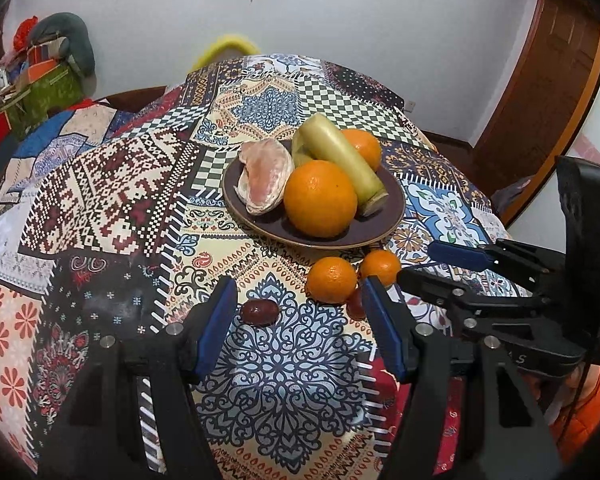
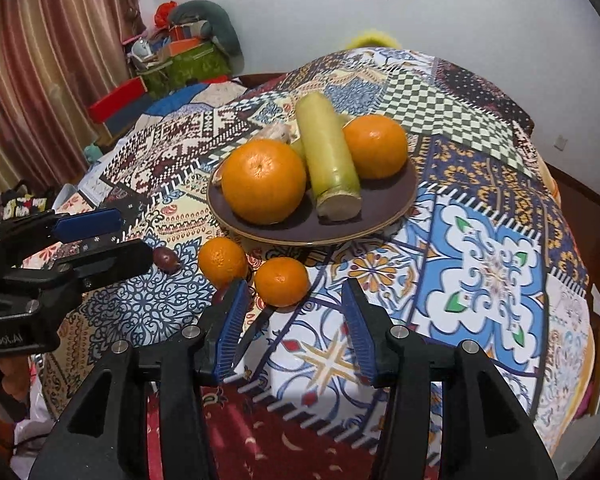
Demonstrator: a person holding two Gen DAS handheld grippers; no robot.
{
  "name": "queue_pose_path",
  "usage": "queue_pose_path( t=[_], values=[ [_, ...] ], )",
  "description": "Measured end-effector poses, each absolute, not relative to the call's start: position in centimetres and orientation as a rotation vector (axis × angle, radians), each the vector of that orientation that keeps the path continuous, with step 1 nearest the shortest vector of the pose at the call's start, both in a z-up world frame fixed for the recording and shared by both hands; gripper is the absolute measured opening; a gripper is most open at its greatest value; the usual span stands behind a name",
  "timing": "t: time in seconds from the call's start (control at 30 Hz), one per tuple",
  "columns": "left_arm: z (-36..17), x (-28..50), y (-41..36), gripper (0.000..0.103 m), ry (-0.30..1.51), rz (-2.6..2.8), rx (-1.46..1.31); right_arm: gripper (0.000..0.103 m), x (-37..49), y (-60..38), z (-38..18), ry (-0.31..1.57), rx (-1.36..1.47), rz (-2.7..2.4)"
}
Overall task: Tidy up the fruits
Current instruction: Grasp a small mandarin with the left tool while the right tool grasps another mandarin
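Left claw (image 1: pixel 300 312) half-spread, empty, above red date (image 1: pixel 259 312) on patterned bench (image 1: pixel 284 368). Right claw (image 2: pixel 294 308) narrower, empty, just short of near tangerine (image 2: pixel 281 281). Plate (image 1: pixel 392 200) already crowded: two oranges, pomelo piece, sugarcane. Risk: round tangerines roll if nudged; second date (image 1: pixel 356 304) hidden behind left finger, easily knocked.

Left gripper (image 1: pixel 298 308) jaws apart above the date (image 1: pixel 259 313); plate (image 1: pixel 392 196) holds oranges beyond.
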State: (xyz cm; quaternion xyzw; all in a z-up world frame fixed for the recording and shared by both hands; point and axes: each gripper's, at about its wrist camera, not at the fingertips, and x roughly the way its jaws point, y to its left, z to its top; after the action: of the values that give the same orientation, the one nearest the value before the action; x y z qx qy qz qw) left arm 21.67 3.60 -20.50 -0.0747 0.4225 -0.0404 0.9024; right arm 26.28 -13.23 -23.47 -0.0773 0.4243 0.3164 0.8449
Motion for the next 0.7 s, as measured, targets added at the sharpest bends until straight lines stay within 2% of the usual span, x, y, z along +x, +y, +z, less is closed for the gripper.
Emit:
queue_pose_path(
  t=[0.23, 0.3, 0.4, 0.7],
  values=[
    [-21.8, 22.5, 3.5, 0.064, 0.902, -0.082, -0.156, 0.045, 27.1, -12.5, -24.6, 0.930, -0.146, 0.696],
    [-22.1, 22.8, 3.4, 0.064, 0.912, -0.080, -0.156, 0.037, 27.3, -12.4, -24.8, 0.935, -0.136, 0.702],
    [-22.5, 23.2, 3.4, 0.064, 0.924, -0.084, -0.159, 0.031, 27.6, -12.5, -25.0, 0.949, -0.106, 0.734],
    [-22.4, 24.4, 2.0, 0.064, 0.924, -0.101, -0.130, 0.030, 27.5, -14.6, -24.0, 0.911, -0.077, 0.703]
  ],
)
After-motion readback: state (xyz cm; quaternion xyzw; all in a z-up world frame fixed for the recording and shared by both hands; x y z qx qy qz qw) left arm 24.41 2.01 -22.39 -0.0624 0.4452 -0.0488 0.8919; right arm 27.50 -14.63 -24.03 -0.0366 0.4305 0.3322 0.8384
